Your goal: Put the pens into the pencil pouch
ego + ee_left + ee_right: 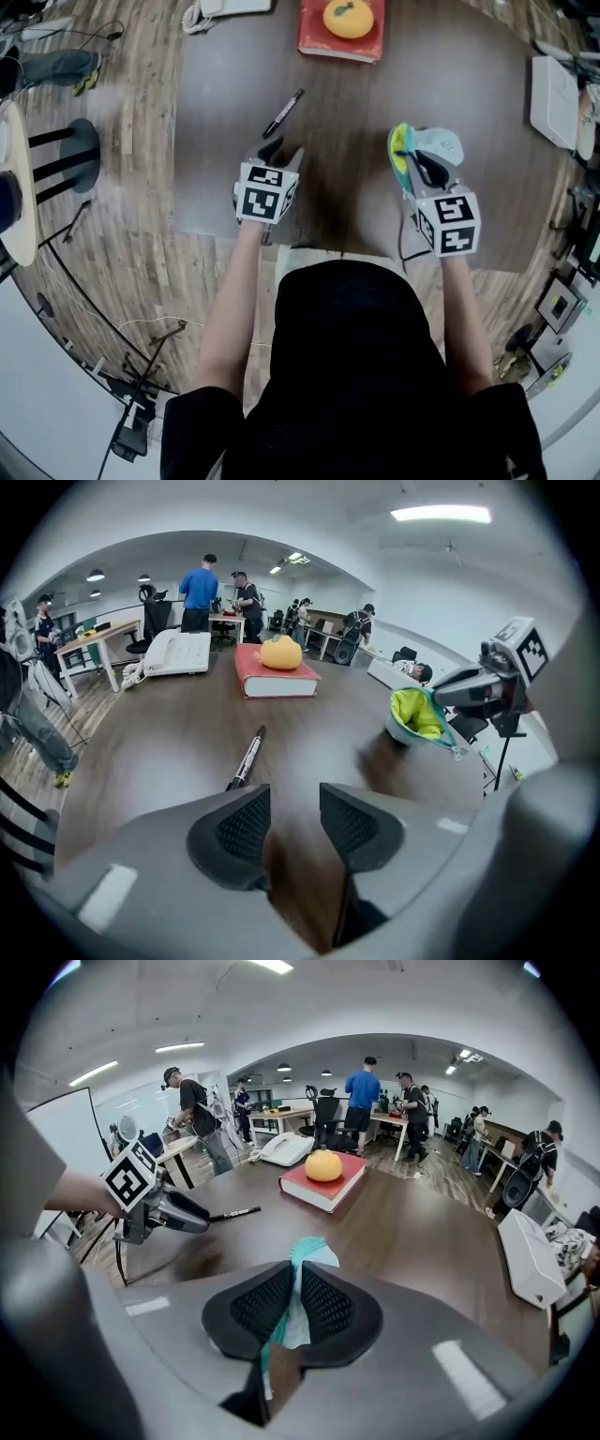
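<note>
A black pen (283,112) lies on the dark brown table (225,141), just beyond my left gripper (283,155). In the left gripper view the pen (247,758) sits ahead and slightly left of the left gripper (293,817), which is open with only table between its pads. My right gripper (427,171) is shut on the rim of the pencil pouch (412,148), teal outside with a yellow-green lining. In the right gripper view the teal pouch fabric (306,1258) is pinched between the pads of the right gripper (292,1302). The pouch's mouth (417,714) faces the left gripper.
A red book (323,39) with an orange fruit (349,17) on it lies at the table's far edge, and a white telephone (220,7) stands to its left. A white box (553,98) sits off the right side. Several people (361,1096) stand at desks behind.
</note>
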`<state>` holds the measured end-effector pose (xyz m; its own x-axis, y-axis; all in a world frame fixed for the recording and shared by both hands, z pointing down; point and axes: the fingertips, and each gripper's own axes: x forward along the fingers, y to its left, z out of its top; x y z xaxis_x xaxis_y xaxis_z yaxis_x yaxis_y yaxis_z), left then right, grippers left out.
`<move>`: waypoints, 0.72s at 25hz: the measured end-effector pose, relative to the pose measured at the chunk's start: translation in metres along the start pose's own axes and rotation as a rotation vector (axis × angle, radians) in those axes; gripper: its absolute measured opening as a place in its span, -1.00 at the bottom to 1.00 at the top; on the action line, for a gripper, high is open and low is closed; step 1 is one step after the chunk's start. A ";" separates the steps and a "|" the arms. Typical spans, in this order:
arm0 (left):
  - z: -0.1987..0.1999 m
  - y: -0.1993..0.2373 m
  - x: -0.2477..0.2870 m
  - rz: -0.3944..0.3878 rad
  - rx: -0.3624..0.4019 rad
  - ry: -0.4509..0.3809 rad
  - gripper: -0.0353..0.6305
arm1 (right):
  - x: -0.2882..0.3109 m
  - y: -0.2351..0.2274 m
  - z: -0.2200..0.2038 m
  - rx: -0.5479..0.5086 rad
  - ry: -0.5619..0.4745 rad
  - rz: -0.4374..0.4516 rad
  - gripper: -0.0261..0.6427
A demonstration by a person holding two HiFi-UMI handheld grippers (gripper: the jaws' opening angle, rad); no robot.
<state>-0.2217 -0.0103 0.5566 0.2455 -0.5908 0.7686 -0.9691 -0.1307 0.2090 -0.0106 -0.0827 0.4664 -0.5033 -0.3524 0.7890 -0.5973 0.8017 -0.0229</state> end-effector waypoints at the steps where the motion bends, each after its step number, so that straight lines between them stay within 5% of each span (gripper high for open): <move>1: 0.000 0.005 0.001 0.003 -0.003 0.001 -0.40 | 0.001 0.000 0.000 0.000 0.006 -0.001 -0.79; 18: -0.003 0.061 0.017 0.063 0.003 0.016 -0.44 | 0.007 0.000 0.002 0.007 0.035 -0.018 -0.79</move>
<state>-0.2768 -0.0258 0.5843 0.1847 -0.5848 0.7898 -0.9826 -0.0959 0.1587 -0.0154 -0.0862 0.4710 -0.4706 -0.3494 0.8103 -0.6101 0.7922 -0.0127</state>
